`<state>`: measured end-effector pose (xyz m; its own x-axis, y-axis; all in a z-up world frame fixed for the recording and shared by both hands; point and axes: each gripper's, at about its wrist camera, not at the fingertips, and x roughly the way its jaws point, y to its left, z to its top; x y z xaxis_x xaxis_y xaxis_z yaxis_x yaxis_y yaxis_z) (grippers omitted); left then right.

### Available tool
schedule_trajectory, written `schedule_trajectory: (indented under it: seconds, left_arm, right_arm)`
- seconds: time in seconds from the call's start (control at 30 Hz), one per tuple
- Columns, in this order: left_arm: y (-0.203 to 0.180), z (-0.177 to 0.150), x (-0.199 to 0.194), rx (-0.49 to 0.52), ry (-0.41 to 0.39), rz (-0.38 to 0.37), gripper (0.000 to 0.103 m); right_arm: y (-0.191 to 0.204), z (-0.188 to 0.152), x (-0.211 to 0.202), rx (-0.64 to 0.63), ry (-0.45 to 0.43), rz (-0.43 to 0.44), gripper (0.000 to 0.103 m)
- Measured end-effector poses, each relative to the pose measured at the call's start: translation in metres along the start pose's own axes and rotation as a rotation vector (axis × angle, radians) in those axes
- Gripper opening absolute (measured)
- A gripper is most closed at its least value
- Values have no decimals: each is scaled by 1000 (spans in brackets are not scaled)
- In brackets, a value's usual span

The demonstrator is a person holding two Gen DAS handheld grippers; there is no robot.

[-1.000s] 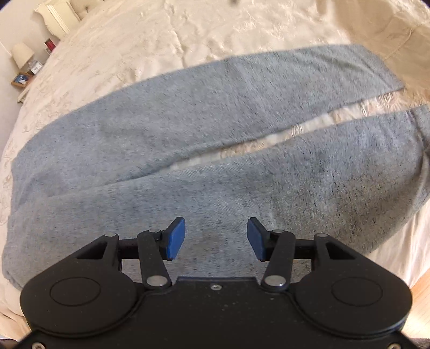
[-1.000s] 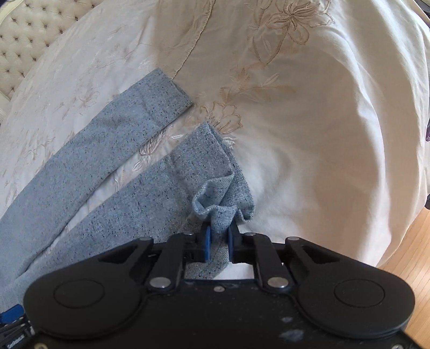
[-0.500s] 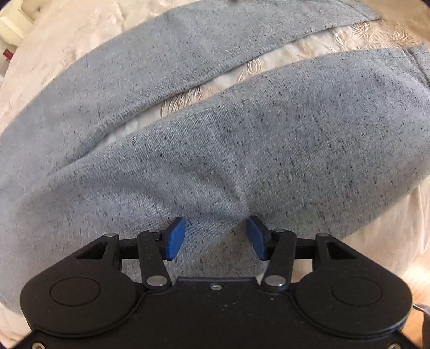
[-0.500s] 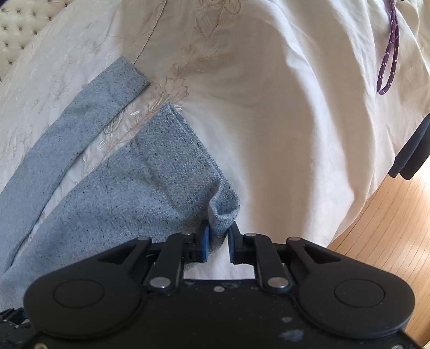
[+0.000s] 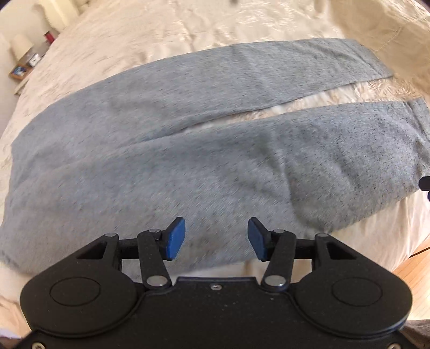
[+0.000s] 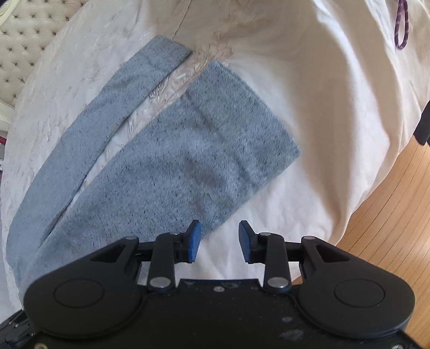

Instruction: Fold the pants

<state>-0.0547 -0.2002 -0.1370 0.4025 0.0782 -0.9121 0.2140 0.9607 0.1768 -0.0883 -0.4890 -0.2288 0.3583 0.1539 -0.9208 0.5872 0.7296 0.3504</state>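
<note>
Grey-blue speckled pants [image 5: 166,150] lie flat on a cream embroidered bedspread [image 5: 150,35], legs spread in a narrow V with bedspread showing between them. My left gripper [image 5: 216,241] is open and empty, above the near leg's thigh area by the front edge. In the right wrist view the near leg's cuff end [image 6: 215,139] lies flat, and the far leg [image 6: 113,102] runs behind it. My right gripper [image 6: 219,241] is open and empty, just off the near leg's lower edge, over bare bedspread.
The bed edge drops to a wooden floor [image 6: 389,214] at the right. A purple cord [image 6: 401,24] lies on the bedspread at top right. A tufted headboard [image 6: 24,35] is at far left. A nightstand with a lamp [image 5: 22,59] stands beyond the bed.
My right gripper opened and let go of the near leg's cuff, which now lies flat. My left gripper pulled back up from the cloth, staying open.
</note>
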Motion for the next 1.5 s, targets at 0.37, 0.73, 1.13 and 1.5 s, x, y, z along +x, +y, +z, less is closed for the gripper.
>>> schedule_trajectory:
  seconds: [0.37, 0.73, 1.13, 1.5]
  left_arm:
    - [58, -36, -10, -190, 78, 106, 58]
    - [125, -58, -3, -390, 104, 153, 58]
    - [233, -72, 20, -630, 118, 78, 58]
    - [283, -69, 75, -772, 151, 2, 66]
  right_arm:
    - [5, 2, 42, 193, 48, 79, 36]
    - [43, 19, -18, 3, -73, 126, 4]
    - [78, 19, -59, -7, -163, 56, 4]
    - [104, 14, -70, -17, -198, -2, 4]
